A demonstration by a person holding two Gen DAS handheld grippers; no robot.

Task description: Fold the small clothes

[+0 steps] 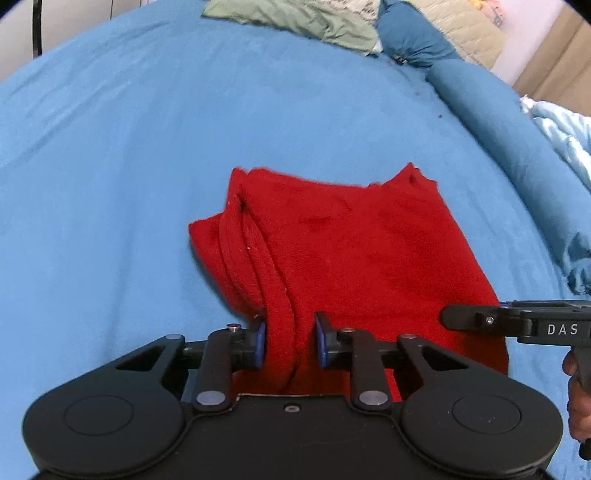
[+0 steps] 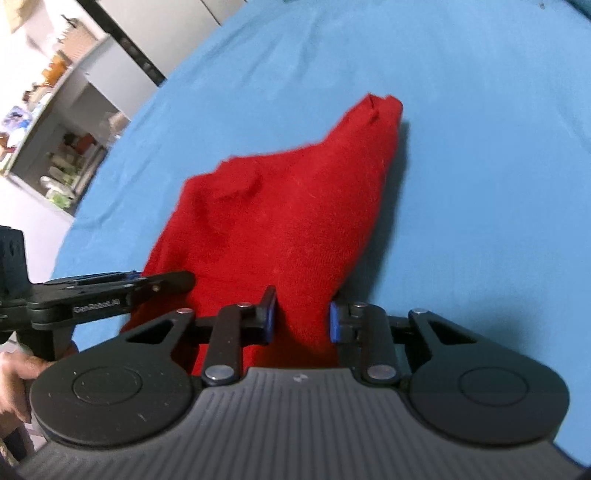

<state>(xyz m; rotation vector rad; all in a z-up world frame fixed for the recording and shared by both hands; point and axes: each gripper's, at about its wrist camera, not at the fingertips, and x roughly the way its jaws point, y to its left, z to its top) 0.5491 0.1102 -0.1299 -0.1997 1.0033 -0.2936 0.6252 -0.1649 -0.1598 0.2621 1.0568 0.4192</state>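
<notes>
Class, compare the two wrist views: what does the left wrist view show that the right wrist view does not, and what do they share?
Only the left wrist view shows the green cloth, the blue pillows and a pale blue blanket at the bed's far side. Only the right wrist view shows cluttered shelves beside the bed. Both show the red garment on the blue sheet, with the left gripper and right gripper each closed on its near edge.

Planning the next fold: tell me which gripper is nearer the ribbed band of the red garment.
Left. The left gripper has the ribbed band between its pads; the right gripper straddles plain fabric of the red garment, away from it.
</notes>
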